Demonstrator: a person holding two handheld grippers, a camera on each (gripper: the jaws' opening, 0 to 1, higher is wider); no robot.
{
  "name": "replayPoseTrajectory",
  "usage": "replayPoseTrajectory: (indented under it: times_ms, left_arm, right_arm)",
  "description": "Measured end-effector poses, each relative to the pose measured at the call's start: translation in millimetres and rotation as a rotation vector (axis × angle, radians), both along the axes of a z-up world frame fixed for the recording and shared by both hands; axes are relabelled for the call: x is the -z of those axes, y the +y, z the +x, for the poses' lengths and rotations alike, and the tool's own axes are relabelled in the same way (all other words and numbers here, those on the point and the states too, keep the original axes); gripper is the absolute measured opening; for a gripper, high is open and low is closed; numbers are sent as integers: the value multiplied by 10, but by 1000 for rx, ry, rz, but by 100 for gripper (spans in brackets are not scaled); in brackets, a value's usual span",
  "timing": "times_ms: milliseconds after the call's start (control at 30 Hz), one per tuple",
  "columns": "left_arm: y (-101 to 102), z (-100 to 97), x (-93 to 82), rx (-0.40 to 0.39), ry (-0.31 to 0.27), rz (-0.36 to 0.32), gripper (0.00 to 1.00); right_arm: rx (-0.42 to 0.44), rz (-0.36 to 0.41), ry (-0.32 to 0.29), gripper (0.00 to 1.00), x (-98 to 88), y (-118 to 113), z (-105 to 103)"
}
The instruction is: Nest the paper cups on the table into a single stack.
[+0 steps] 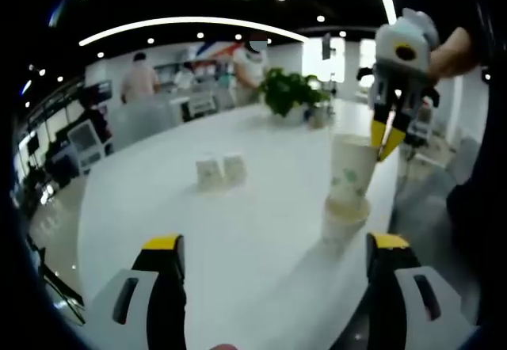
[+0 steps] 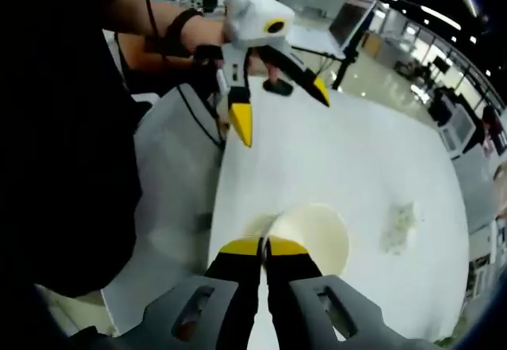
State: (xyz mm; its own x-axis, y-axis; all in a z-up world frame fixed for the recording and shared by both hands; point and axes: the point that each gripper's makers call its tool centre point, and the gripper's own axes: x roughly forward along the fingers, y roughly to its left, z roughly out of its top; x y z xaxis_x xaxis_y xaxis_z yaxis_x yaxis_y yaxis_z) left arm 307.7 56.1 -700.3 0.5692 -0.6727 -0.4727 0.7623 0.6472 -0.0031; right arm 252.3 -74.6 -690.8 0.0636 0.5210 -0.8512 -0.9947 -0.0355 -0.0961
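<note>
right gripper [image 1: 386, 140] sits clamped on the rim of the upper paper cup [image 1: 350, 177], jaws pinched together over the cup wall — the hold is taken at the lip so the cup hangs straight and can drop mouth-up into the one below. in the right gripper view the same gripper [image 2: 265, 247] shows its yellow tips meeting on the near edge of the cup's open mouth [image 2: 317, 235], confirming a closed grasp on the rim.

lower paper cup [image 1: 342, 222] stands on the white table [image 1: 261, 199] near its right edge; the upper cup's base is already inside it, though how far it is seated cannot be told. two more cups [image 1: 220, 171] stand side by side further out on the table, well apart from the stack — judged as the remaining work.

left gripper [image 1: 277, 259] is held low over the near table with jaws spread wide and nothing between them; in the right gripper view it [image 2: 281, 104] hangs open above the table, apparently standing by to steady the base cup or fetch the next.

potted plant [image 1: 289, 90] sits at the far end, clear of the work.
</note>
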Motion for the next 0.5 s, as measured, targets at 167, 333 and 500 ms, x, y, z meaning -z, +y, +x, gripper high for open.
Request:
replayPoseTrajectory:
  times_ms: [167,333,500]
  left_arm:
    - [17,7,-10,-10,-1,-13,94]
    - [3,-1,6,-6,5,-13,94]
    - [0,2,12,-7,8,-12,94]
  right_arm:
    - [-3,-6,8,0,79,13,-25]
    - [-20,-34,9,0,209,17,-45]
    - [-37,-50,6,0,318,69,-43]
